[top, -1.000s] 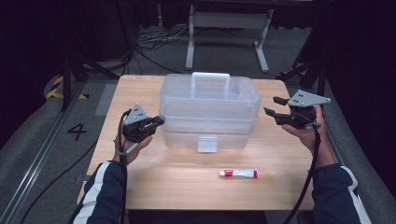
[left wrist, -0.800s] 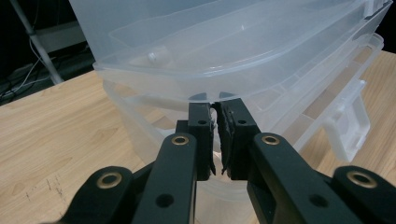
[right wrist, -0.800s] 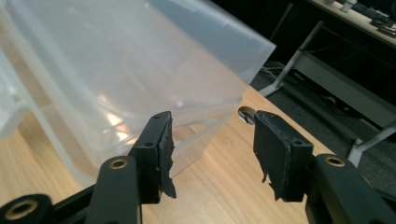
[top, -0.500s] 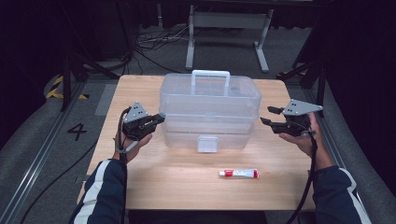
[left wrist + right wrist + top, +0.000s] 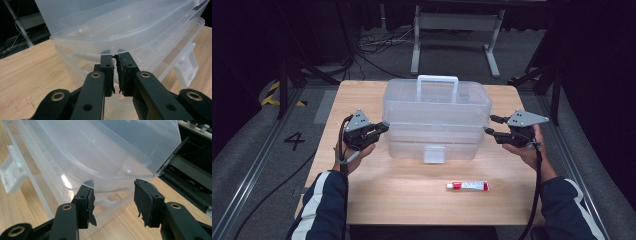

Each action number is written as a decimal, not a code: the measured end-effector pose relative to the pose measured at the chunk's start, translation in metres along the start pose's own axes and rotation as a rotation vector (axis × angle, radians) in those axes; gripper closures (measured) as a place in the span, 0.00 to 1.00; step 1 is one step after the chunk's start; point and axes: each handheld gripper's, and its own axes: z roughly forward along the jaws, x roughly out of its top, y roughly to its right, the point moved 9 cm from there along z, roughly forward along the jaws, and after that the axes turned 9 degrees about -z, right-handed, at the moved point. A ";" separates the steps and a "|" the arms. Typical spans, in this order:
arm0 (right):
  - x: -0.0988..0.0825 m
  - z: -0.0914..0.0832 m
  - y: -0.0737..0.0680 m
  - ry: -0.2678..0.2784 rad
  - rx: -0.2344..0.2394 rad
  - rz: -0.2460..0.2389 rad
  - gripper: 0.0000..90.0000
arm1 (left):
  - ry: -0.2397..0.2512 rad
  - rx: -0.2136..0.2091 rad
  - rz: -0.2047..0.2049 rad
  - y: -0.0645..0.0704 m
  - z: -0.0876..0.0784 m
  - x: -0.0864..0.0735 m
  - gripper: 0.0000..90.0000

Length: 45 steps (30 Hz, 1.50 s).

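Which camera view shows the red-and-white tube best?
The high view: the tube lies whole on the table, in front of the clear box. The two gripper views look at the box's ends instead.

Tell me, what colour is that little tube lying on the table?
White tube with a red end, high view.

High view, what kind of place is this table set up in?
Probably a lab or recording studio, not a home: dark surroundings, loose cables on a grey floor, a metal stand behind the wooden table, and a floor marking "4".
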 end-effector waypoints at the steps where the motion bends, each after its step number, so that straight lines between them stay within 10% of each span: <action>1: 0.000 0.001 0.000 0.007 -0.001 0.005 0.57 | -0.002 0.002 0.000 0.000 0.000 0.000 0.90; 45: 0.026 -0.004 0.007 0.157 -0.365 -0.045 0.81 | -0.120 -0.056 0.127 0.025 -0.010 -0.027 0.63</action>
